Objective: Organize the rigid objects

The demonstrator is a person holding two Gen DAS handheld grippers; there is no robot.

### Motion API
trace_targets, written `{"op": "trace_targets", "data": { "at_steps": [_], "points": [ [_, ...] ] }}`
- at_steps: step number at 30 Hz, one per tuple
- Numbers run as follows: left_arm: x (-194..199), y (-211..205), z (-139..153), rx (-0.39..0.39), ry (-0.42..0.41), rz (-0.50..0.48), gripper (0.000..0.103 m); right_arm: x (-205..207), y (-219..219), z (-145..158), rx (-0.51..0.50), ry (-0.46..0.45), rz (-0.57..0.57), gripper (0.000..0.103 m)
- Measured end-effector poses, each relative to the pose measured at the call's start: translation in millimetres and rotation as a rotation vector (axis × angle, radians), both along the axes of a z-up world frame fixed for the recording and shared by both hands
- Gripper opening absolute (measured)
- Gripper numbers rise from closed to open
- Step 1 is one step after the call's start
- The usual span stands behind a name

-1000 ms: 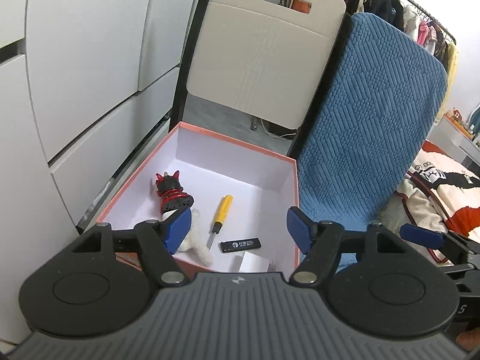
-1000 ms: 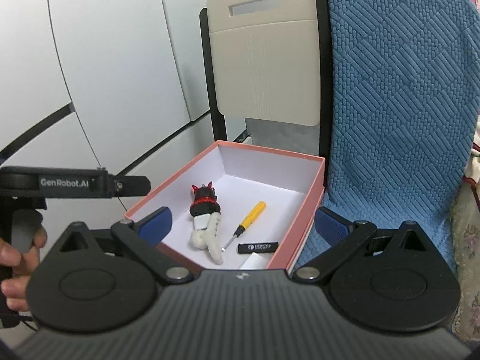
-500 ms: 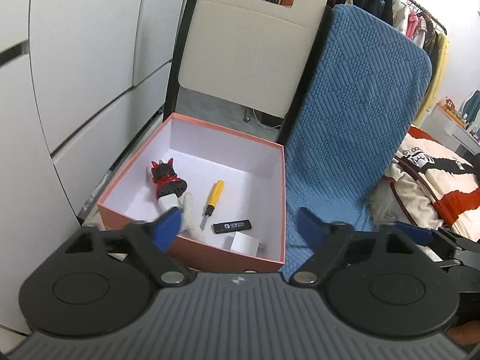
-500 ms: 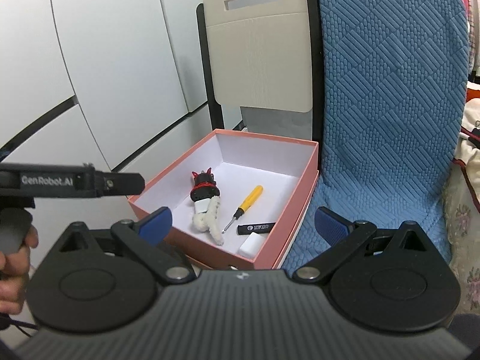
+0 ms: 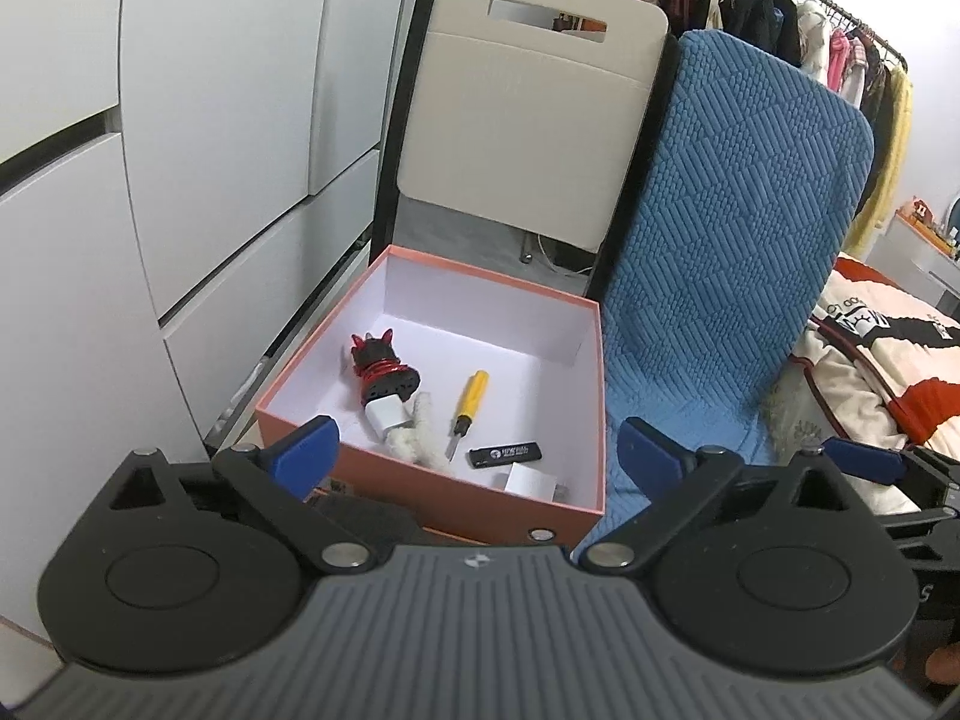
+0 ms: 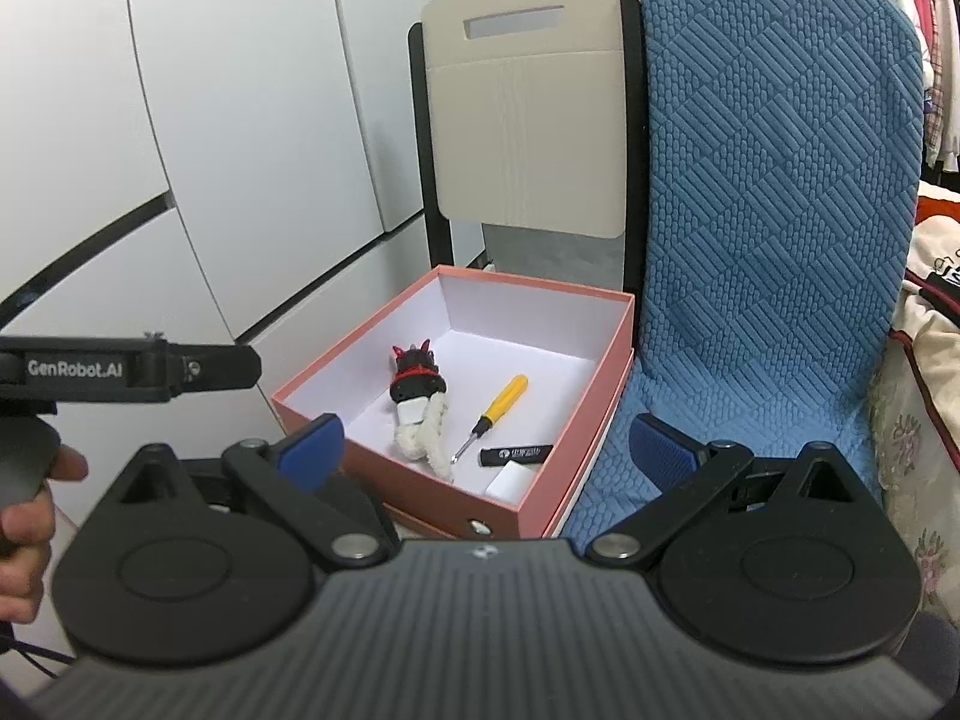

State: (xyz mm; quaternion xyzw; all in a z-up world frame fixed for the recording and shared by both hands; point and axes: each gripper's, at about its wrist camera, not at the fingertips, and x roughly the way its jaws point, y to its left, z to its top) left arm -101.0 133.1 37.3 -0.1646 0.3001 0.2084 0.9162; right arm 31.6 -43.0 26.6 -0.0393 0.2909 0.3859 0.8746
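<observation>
Both the left hand-held gripper and the right hand-held gripper are held wide apart and empty above the pink box, in which a yellow screwdriver and black stick are seen lying

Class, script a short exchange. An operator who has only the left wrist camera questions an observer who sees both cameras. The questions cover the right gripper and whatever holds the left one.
Operator: I see only one blue fingertip of the right gripper. Is it open?
Observer: Yes. The right wrist view shows its jaws wide apart with nothing between them, facing the pink box.
Operator: What holds my left gripper?
Observer: A hand grips its handle at the left edge of the right wrist view.
Operator: Where does it sit relative to the box?
Observer: Seen side-on in that view, it hangs to the left of the box, not touching it.
</observation>
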Motion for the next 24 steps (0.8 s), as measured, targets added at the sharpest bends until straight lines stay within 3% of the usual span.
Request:
{"op": "trace_targets", "data": {
  "at_steps": [24],
  "points": [
    [-19.0,-6.7,2.7,0.006,0.019,-0.019,0.101,-18.3,-7.3,9.3,-0.002,-0.016,-0.013,0.103]
  ]
}}
